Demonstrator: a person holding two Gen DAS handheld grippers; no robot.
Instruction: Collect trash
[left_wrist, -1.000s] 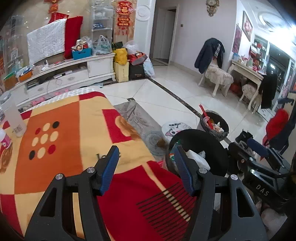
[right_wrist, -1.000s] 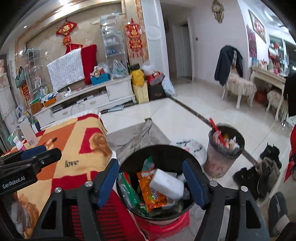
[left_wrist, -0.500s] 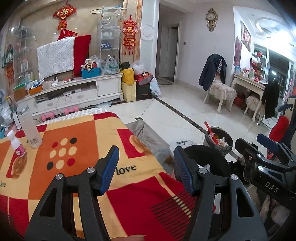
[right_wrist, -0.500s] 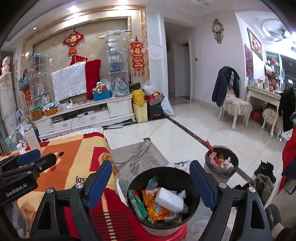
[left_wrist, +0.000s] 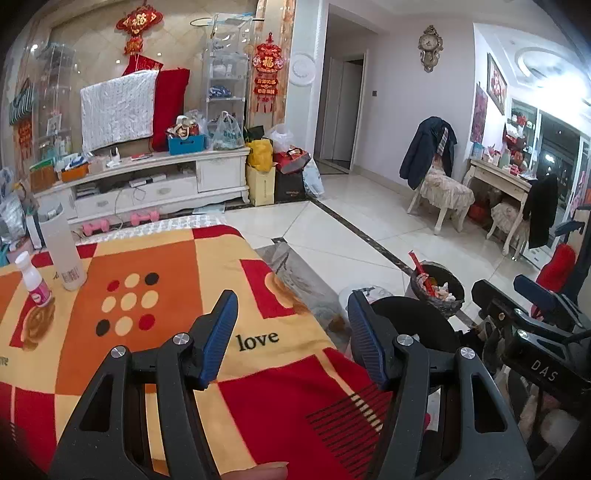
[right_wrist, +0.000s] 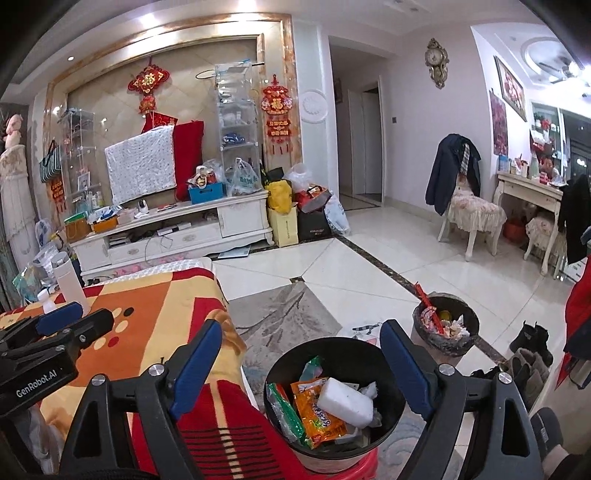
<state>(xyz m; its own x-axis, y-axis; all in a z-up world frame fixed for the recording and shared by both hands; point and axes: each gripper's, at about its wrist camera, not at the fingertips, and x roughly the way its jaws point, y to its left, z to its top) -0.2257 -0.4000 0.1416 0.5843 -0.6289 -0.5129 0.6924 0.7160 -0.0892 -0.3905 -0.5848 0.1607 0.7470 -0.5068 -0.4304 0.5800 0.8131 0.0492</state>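
Both pairs of black tongs with blue ribbed pads, the left tongs (left_wrist: 290, 334) and the right tongs (right_wrist: 301, 363), hang released and empty, held level and raised, apparently between pickups. Just below and ahead of the right tongs, the round black plastic bin (right_wrist: 334, 397) holds the collected trash: an orange snack packet (right_wrist: 317, 413), a green wrapper (right_wrist: 286, 411) and a white foam block (right_wrist: 345, 402). Beneath the left tongs spreads the red-and-orange patchwork blanket (left_wrist: 155, 317) covering the surface, where a pink-labelled white bottle (left_wrist: 33, 282) and a tall frosted white tumbler (left_wrist: 62, 254) stand far to their left.
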